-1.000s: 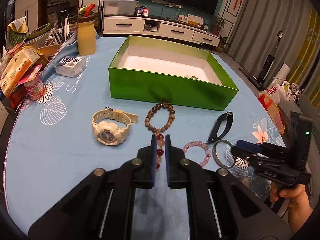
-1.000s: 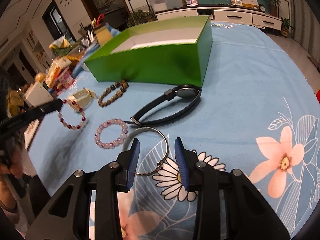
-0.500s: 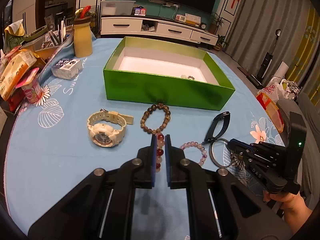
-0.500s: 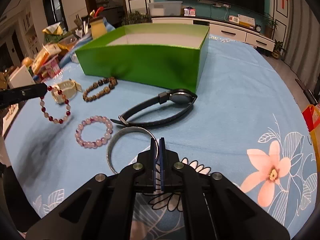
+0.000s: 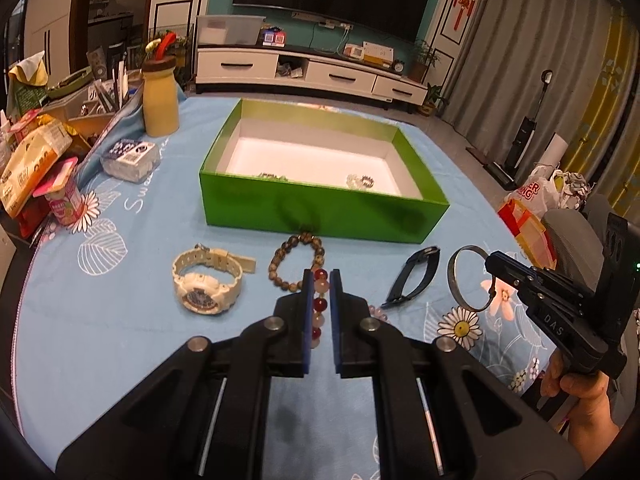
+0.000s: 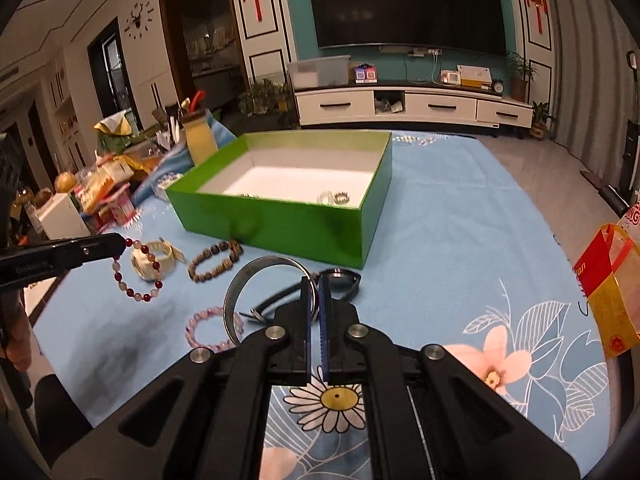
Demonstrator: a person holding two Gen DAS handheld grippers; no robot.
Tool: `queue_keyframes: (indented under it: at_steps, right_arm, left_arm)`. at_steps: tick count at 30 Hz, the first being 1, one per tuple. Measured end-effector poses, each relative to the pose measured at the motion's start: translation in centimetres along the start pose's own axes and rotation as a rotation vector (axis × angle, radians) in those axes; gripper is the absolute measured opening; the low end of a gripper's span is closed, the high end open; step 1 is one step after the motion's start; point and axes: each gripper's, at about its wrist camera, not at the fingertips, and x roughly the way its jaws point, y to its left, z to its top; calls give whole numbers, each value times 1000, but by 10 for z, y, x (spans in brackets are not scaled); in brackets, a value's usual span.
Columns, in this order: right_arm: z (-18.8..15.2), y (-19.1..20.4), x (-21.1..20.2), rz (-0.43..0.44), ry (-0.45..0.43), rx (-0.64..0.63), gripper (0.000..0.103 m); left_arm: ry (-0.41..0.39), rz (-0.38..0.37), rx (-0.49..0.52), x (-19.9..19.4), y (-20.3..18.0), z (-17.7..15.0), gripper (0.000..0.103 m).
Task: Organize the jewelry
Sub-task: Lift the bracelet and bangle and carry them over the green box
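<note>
Jewelry held in both grippers before the green box (image 5: pixel 320 208).

The left gripper (image 5: pixel 321 280) is clamped on a red-and-white bead bracelet (image 6: pixel 134 270), held clear of the blue floral tablecloth (image 6: pixel 460 248). The right gripper (image 6: pixel 314 284) is pinched on a silver bangle (image 5: pixel 466 280), lifted. A cream watch (image 5: pixel 206 286), brown bead bracelet (image 5: pixel 294 266), pink bead bracelet (image 6: pixel 204 330) and black band (image 5: pixel 414 280) are laid beside the box.

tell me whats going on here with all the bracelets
A person is sorting jewelry into the green box. The left gripper is shut on a red and white bead bracelet, the right gripper on a metal bangle, both lifted off the table. A white watch, brown bead bracelet, pink bracelet and black band lie on the cloth.
</note>
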Motion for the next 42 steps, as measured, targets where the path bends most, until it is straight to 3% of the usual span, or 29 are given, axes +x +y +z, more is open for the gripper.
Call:
queue_keyframes:
  at_steps: [42]
  right_arm:
    - [60, 3, 7, 51, -115, -14, 3]
  left_arm:
    - [-93, -35, 49, 5, -20, 78, 7]
